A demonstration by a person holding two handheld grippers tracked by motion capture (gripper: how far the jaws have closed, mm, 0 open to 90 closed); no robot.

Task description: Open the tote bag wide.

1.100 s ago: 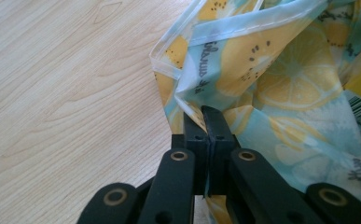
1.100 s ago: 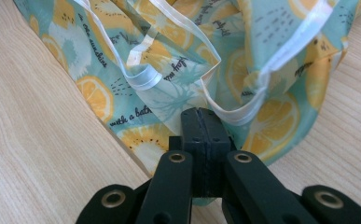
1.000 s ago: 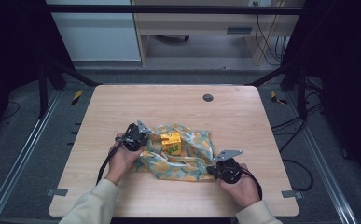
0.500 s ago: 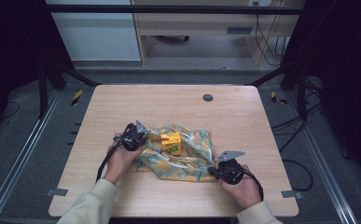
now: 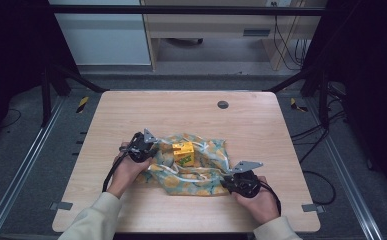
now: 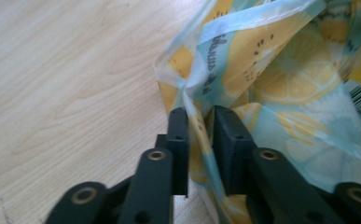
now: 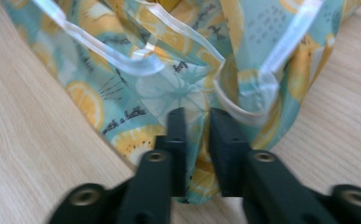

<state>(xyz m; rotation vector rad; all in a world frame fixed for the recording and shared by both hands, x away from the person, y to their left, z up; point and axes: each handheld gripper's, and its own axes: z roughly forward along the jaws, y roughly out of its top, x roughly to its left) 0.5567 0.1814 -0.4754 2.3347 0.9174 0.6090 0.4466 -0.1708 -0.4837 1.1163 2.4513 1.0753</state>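
Observation:
A crumpled plastic bag printed with lemon slices on light blue lies in the middle of the wooden table. A yellow carton sits on it. My left gripper is at the bag's left edge, shut on a fold of the bag, with the film pinched between its jaws. At the bag's front right corner my right gripper is shut on the bag's rim, gripped between its jaws.
A small dark round grommet sits in the table near its far edge. Bare wood lies to the left of the bag. Metal frame rails and cables run along the floor at both sides.
Both hands and the bag stay almost where they were; the right gripper has shifted very slightly.

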